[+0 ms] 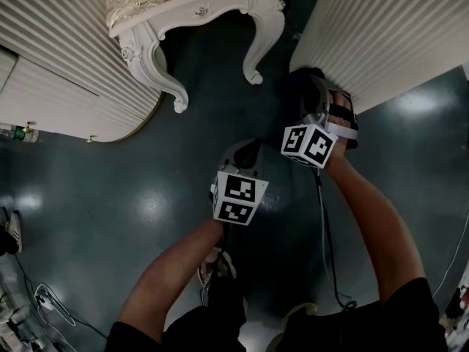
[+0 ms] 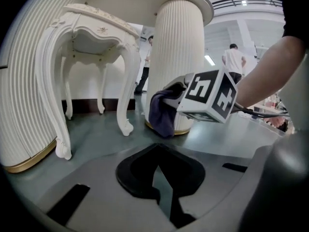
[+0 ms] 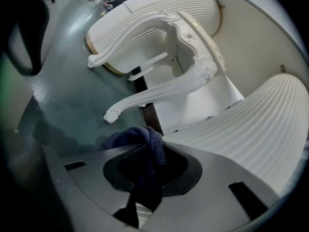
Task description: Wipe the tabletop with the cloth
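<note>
One cloth [image 3: 146, 141] (dark blue), one carved table [image 1: 242, 2], two tools: left tongs [image 2: 162, 197], right tongs [image 3: 145, 180].

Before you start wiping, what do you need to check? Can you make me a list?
1. Cloth held: ok. The right gripper has its jaws shut on the dark cloth.
2. Left gripper free: ok. The left gripper has its jaws together with nothing between them.
3. Cloth on a tabletop: not ok. It hangs in the air above the floor.
4. Tabletop free of things: cannot tell. Only an edge of the white table shows its top.
5. Cable out of the way: ok. The cable hangs beside the person's right arm.
</note>
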